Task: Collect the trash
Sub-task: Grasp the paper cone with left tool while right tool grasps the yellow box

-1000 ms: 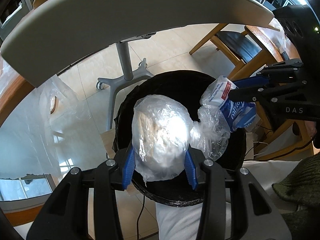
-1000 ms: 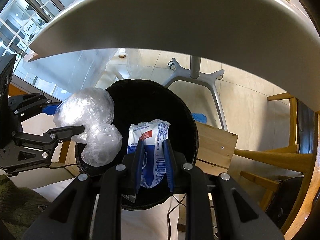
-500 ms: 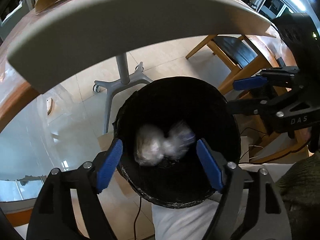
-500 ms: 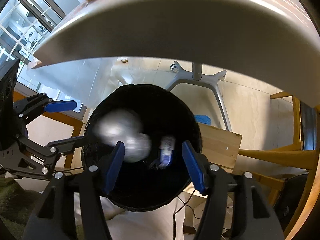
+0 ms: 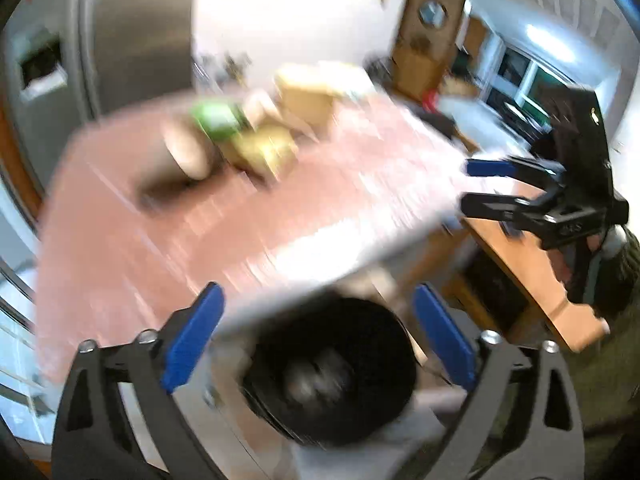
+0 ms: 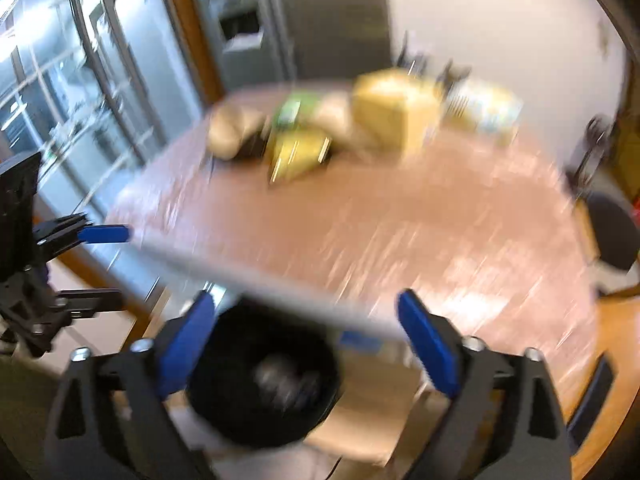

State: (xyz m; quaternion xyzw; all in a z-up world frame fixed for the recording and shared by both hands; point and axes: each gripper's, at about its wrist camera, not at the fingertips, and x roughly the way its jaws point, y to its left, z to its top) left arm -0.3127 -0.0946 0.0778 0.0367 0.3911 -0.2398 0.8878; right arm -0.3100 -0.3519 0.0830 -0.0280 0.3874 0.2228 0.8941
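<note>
Both views are blurred by motion. The black trash bin (image 5: 332, 364) sits low below the table edge, with pale crumpled trash (image 5: 316, 380) inside; it also shows in the right wrist view (image 6: 264, 384). My left gripper (image 5: 316, 340) is open and empty above the bin. My right gripper (image 6: 304, 344) is open and empty too, and it also shows at the right of the left wrist view (image 5: 480, 186). On the pinkish table (image 5: 180, 220) lie a green packet (image 5: 216, 120), a yellow packet (image 6: 300, 152), a tan lump (image 6: 232, 130) and cardboard boxes (image 6: 396, 116).
A steel fridge (image 5: 100, 40) stands behind the table. Glass doors (image 6: 60, 80) are at the left. A wooden bench or chair (image 5: 532, 280) and a dark seat (image 6: 612, 232) stand at the right.
Both grippers opened and the plastic-wrapped bundle and the blue-and-white packet fell into the bin. Both grippers then tilted upward, so the tabletop has come into view.
</note>
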